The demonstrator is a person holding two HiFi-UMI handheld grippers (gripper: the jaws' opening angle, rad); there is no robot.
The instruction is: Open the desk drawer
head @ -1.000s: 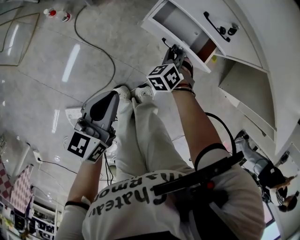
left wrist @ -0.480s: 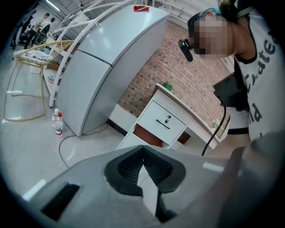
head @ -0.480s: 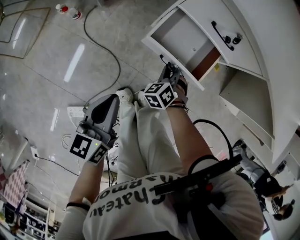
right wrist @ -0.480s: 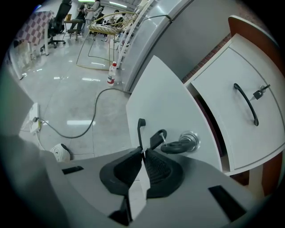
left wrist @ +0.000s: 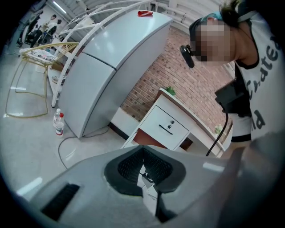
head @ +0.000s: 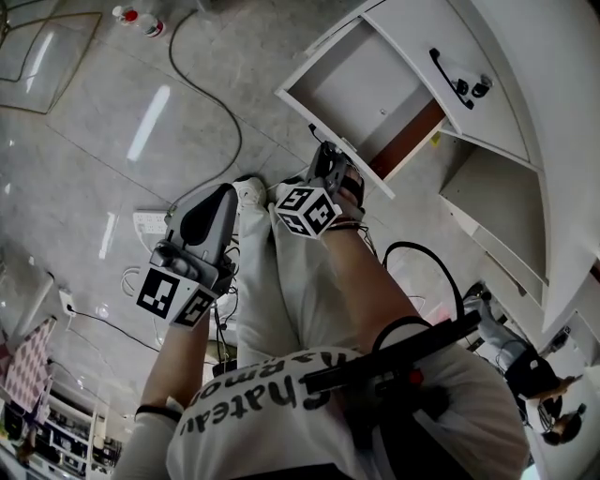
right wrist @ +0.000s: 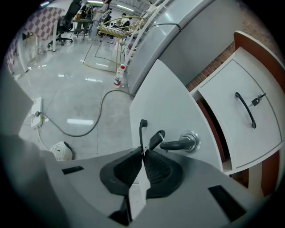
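The white desk drawer [head: 361, 84] stands pulled out from the desk, its bare inside showing. My right gripper [head: 323, 157] is at the drawer's front panel. In the right gripper view the right gripper [right wrist: 143, 152] is shut on the thin black handle [right wrist: 142, 129], beside a lock with a key [right wrist: 185, 143]. Above it, the upper drawer [head: 441, 52] with its own black handle [head: 450, 77] stays closed. My left gripper [head: 223, 190] hangs to the left over the floor, jaws shut and empty; the left gripper [left wrist: 143, 168] looks towards the desk [left wrist: 167, 127].
A black cable [head: 202, 103] snakes over the tiled floor to a power strip [head: 148, 223]. Two bottles [head: 141, 19] stand at the far left. The person's white shoes [head: 248, 187] are just below the drawer. A grey cabinet [left wrist: 102, 67] stands left of the desk.
The drawer has slid further out of the desk, and my right gripper has drawn back towards the person with its handle. The left gripper has hardly moved.
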